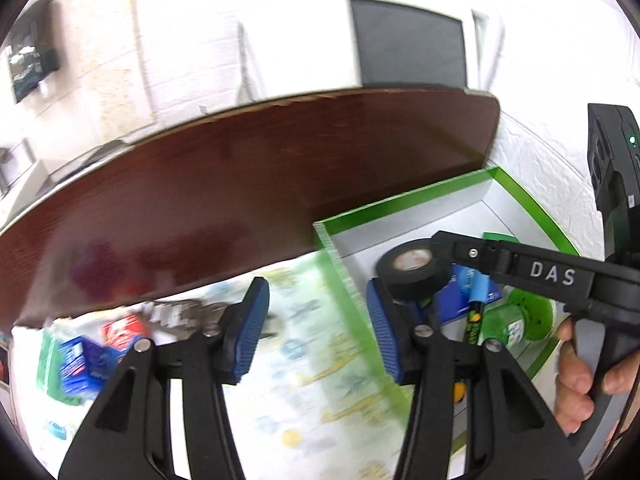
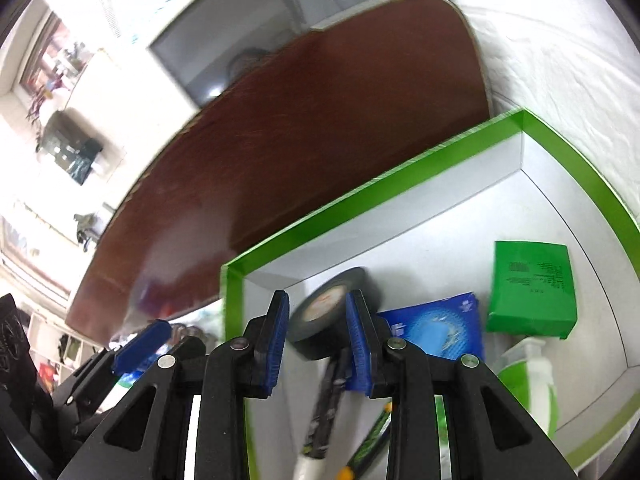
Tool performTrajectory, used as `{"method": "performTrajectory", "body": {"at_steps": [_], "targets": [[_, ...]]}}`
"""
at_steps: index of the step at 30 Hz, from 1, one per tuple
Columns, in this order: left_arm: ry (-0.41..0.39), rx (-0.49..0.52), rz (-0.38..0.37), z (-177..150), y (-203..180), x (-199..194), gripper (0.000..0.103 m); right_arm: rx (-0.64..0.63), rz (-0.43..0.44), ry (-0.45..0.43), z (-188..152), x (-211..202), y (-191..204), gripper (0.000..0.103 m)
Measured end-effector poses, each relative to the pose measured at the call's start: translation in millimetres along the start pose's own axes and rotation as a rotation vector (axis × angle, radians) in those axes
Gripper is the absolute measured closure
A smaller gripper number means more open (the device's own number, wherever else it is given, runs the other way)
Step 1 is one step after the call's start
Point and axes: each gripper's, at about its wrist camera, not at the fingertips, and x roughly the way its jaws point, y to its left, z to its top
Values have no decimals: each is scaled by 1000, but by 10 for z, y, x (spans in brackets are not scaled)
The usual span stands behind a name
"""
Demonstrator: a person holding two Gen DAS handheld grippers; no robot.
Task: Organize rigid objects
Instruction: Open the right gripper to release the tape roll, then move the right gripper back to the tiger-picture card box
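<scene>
My right gripper (image 2: 318, 344) is shut on a black tape roll (image 2: 324, 312) and holds it tilted over the left end of a green-rimmed white box (image 2: 360, 196). The left wrist view shows that roll (image 1: 412, 272) at the tip of the right gripper's black arm, above the box (image 1: 400, 200). My left gripper (image 1: 318, 332) stands open over the box's left wall and the patterned cloth (image 1: 296, 384), with nothing between its blue pads. Inside the box lie a blue packet (image 2: 440, 332), a green carton (image 2: 532, 288), a green-and-white bottle (image 2: 528, 380) and markers (image 2: 324, 400).
Blue and red small boxes (image 1: 92, 356) and a metal tool (image 1: 180, 312) lie blurred on the cloth at the left. A dark brown tabletop (image 1: 240, 184) stretches behind, with a white monitor (image 1: 408, 44) past it. A white wall flanks the box at the right. A hand (image 1: 576, 380) grips the right tool.
</scene>
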Motion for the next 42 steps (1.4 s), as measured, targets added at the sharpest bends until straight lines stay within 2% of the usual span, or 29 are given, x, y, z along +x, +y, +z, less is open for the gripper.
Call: {"method": "performTrajectory", "body": {"at_steps": [6, 8, 12, 18, 25, 36, 38, 40, 42], "targets": [[-31, -90, 76, -274, 509, -291, 51, -106, 40, 38, -153, 39, 513, 72], [-23, -149, 96, -406, 747, -341, 51, -149, 61, 63, -233, 102, 724, 72], [6, -266, 106, -694, 1210, -412, 51, -229, 99, 133, -412, 307, 1149, 72], [54, -332, 102, -1036, 1546, -326, 51, -293, 122, 242, -749, 678, 1634, 72], [77, -344, 51, -1144, 1754, -177, 51, -322, 100, 331, -1020, 1091, 1968, 72], [109, -364, -18, -1055, 1846, 194, 52, -272, 35, 366, -1020, 1573, 2044, 71], [117, -368, -24, -1034, 1860, 261, 56, -256, 47, 379, -1025, 1656, 2055, 68], [123, -386, -64, -1039, 1877, 323, 63, -241, 61, 362, -1017, 1703, 2048, 68], [120, -382, -95, -1053, 1844, 320, 64, -252, 68, 352, -1016, 1726, 2077, 68]]}}
